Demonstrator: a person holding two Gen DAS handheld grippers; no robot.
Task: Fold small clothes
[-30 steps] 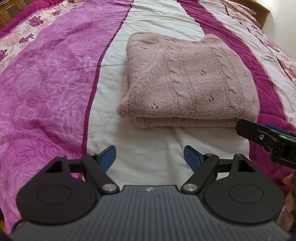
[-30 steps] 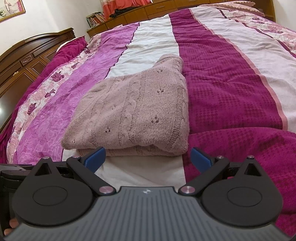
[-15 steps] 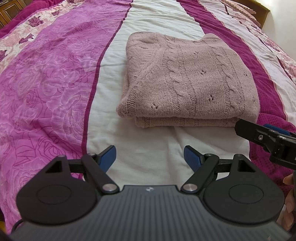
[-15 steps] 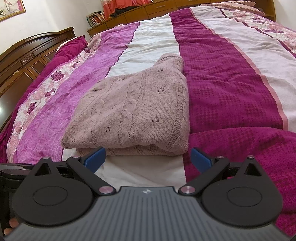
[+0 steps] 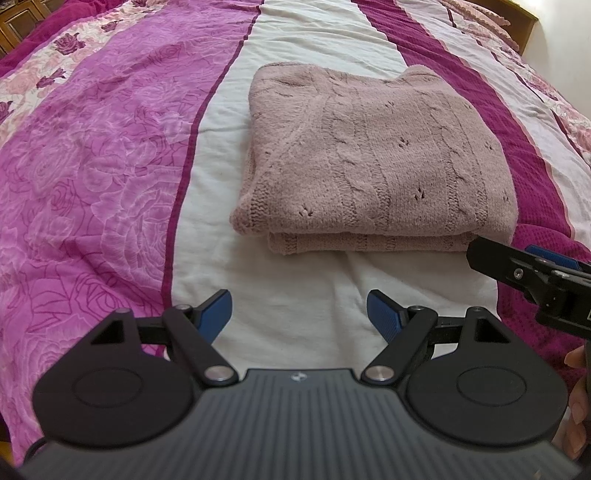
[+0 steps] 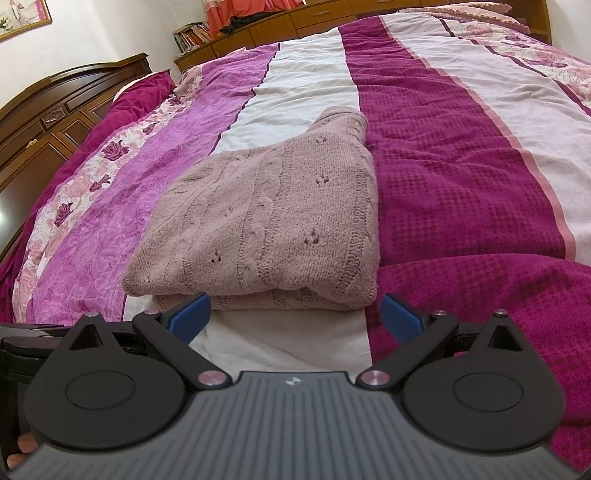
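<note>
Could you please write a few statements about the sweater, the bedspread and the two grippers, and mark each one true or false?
1. The pink knitted sweater lies folded on the bedspread. True.
2. The left gripper is clamped on the sweater's hem. False: its jaws stand open over bare white fabric, short of the sweater.
3. The right gripper holds nothing. True.
4. The sweater lies wholly on the dark magenta stripe. False: it rests mostly on the white stripe, with one edge on the magenta.
5. Books stand on a wooden unit beyond the bed. True.
</note>
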